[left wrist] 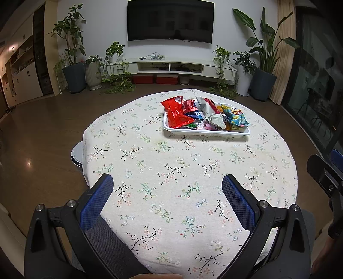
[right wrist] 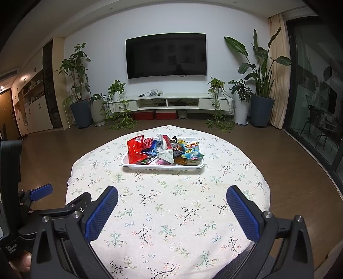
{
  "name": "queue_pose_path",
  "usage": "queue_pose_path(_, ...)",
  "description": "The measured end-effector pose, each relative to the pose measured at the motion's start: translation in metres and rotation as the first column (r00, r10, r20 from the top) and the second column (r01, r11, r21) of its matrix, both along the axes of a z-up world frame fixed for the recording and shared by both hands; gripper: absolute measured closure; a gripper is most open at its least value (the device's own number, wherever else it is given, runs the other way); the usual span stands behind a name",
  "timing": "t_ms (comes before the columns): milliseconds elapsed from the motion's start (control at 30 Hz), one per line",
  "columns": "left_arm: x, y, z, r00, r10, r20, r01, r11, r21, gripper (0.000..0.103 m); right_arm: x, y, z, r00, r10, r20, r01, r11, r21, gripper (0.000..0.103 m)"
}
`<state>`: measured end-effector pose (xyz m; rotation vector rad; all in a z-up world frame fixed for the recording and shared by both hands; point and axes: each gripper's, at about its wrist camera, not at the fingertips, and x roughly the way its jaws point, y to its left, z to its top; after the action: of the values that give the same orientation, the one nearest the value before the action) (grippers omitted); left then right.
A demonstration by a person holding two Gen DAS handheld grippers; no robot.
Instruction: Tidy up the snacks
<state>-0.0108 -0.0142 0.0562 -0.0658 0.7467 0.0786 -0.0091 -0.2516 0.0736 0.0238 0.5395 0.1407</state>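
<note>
A white tray [left wrist: 205, 132] sits at the far side of a round table with a floral cloth [left wrist: 171, 171]. It holds several snack packets, among them a large red bag [left wrist: 174, 112], a pale wrapped packet [left wrist: 212, 113] and a blue-yellow packet [left wrist: 234, 117]. The tray [right wrist: 163, 167] and red bag [right wrist: 136, 151] also show in the right wrist view. My left gripper [left wrist: 167, 186] is open and empty over the table's near side. My right gripper [right wrist: 171, 198] is open and empty, also well short of the tray.
The floral cloth [right wrist: 167, 214] hangs over the table's rim. Wood floor [left wrist: 42, 128] surrounds the table. A TV [left wrist: 170, 20], a low white console [left wrist: 171, 66] and potted plants [left wrist: 74, 49] line the far wall. The other gripper shows at the left edge [right wrist: 40, 192].
</note>
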Motion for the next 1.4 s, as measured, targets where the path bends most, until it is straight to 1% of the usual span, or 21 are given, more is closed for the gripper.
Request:
queue_pose_path(667, 0.0005, -0.0003, -0.0019, 1.000, -0.002, 0.000, 0.002, 1.000, 0.000, 0.000, -0.0039, 0.0025, -0.0067, 1.000, 0.008, -0.007, -0.008, 1.000, -0.006, 0.000)
queue_pose_path(1400, 0.0002, -0.0006, -0.0021, 1.000, -0.002, 0.000, 0.002, 1.000, 0.000, 0.000, -0.0033, 0.0026, -0.0030, 1.000, 0.009, -0.010, -0.010, 1.000, -0.008, 0.000)
